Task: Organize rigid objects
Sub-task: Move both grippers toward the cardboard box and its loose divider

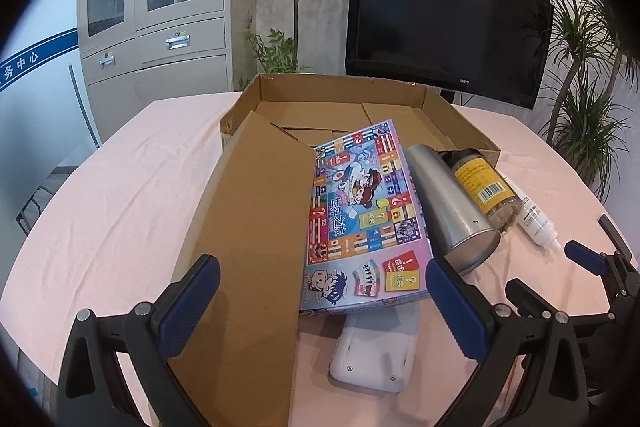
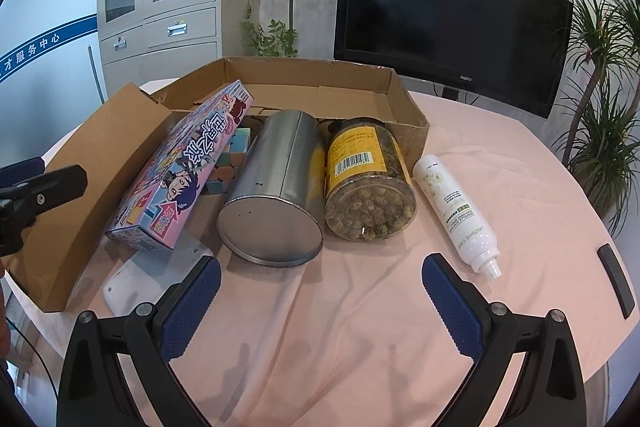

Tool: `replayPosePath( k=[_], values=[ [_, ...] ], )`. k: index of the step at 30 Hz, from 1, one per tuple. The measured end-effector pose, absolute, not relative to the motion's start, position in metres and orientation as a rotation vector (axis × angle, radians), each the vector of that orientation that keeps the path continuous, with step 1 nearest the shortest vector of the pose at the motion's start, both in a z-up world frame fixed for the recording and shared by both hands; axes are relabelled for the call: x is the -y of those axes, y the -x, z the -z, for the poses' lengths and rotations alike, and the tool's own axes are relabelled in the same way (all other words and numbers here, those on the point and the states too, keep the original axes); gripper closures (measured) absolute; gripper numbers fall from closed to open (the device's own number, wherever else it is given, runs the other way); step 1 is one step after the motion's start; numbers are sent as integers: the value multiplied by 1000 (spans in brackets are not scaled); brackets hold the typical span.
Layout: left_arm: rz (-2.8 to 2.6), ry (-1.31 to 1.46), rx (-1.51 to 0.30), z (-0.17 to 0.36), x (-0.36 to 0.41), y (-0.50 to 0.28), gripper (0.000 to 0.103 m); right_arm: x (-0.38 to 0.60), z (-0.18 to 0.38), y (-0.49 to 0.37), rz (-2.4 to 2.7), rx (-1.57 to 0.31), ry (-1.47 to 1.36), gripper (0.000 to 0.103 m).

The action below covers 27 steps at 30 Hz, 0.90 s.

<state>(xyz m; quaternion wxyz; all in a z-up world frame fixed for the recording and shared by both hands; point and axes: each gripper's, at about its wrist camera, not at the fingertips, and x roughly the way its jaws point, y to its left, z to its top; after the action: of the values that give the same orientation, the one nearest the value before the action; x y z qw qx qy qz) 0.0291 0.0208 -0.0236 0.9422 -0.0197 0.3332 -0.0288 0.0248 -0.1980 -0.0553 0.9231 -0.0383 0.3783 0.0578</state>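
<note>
Two grippers, jaws apart, gripping nothing: my left gripper (image 1: 322,301) low centre before the board game box (image 1: 360,219), my right gripper (image 2: 320,291) low centre. Metal tin (image 2: 276,191), jar (image 2: 368,183) and spray bottle (image 2: 460,207) lie mid-frame, before the cardboard box (image 2: 408,107).

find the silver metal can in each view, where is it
Left wrist: the silver metal can lies on its side right of centre, between the board game box and the yellow-label jar.
Right wrist: the can lies centre frame, flat base facing the camera.
Shared landmark: the jar sits immediately to its right in both views.
</note>
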Motion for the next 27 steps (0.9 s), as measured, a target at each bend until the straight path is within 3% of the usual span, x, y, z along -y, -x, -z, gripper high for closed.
replayPosePath(
  k=[14, 27],
  values=[
    [61, 52, -692, 22, -30, -29, 1, 185, 58, -25, -128, -786, 105, 2],
    [12, 150, -712, 23, -104, -23, 1, 148, 57, -18, -220, -782, 164, 2]
  ],
)
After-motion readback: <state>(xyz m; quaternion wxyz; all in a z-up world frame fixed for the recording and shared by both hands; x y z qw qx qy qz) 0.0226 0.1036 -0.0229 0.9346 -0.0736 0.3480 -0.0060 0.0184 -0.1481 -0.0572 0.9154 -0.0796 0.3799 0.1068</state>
